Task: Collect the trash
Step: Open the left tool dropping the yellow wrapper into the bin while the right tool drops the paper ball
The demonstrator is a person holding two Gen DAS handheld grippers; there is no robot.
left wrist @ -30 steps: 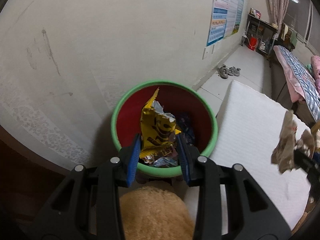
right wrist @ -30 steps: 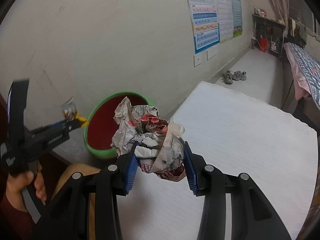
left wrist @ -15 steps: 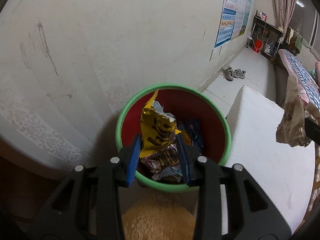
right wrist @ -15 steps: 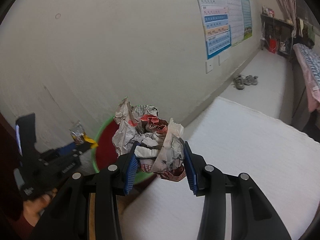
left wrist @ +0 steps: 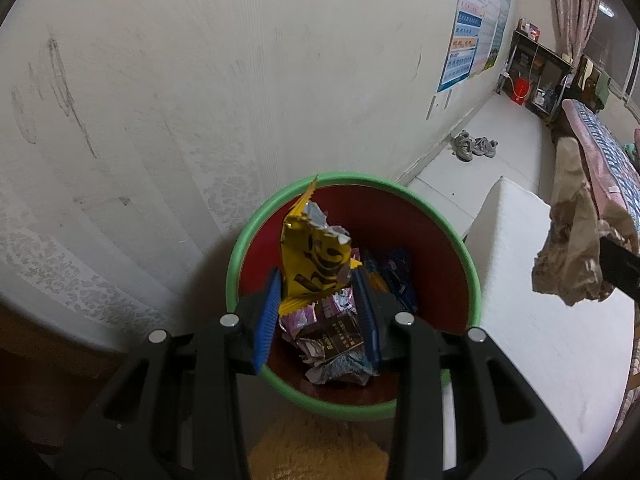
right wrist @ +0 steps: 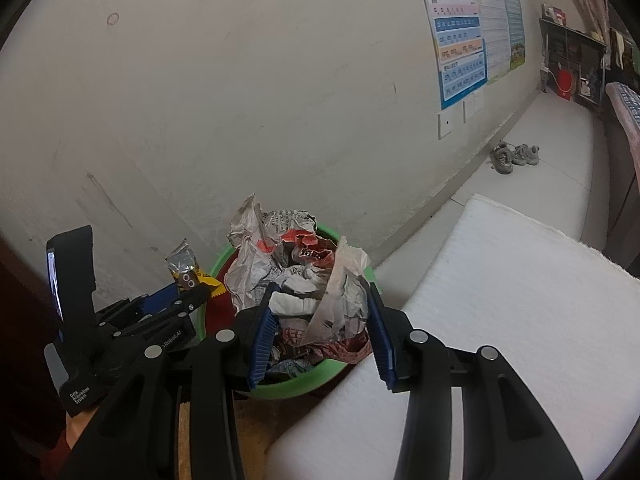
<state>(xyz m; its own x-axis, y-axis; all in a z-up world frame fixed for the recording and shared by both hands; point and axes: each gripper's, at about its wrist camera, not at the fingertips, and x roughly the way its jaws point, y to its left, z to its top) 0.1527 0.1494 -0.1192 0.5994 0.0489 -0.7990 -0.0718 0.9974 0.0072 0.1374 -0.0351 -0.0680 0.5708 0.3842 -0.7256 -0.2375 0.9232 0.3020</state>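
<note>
A round bin (left wrist: 474, 276) with a green rim and a red inside stands against the wall, with several wrappers lying in it. My left gripper (left wrist: 316, 280) is shut on a yellow snack wrapper (left wrist: 312, 264) and hangs over the bin's near side. My right gripper (right wrist: 320, 300) is shut on a crumpled wad of printed paper (right wrist: 296, 264), just above the bin's rim (right wrist: 304, 384). In the right wrist view the left gripper (right wrist: 188, 292) shows at the left with the wrapper's torn end (right wrist: 186, 270). The paper wad (left wrist: 576, 248) also shows at the right of the left wrist view.
A white mat (right wrist: 500, 320) lies right of the bin. The wall (left wrist: 200, 100) rises close behind it, with posters (right wrist: 464, 36) further along. A pair of shoes (right wrist: 514, 156) lies by the wall. A hand (right wrist: 76, 424) holds the left tool.
Both grippers have moved closer to the bin. The left one now hangs further over its opening, and the right one has swung left so the paper wad is over the rim.
</note>
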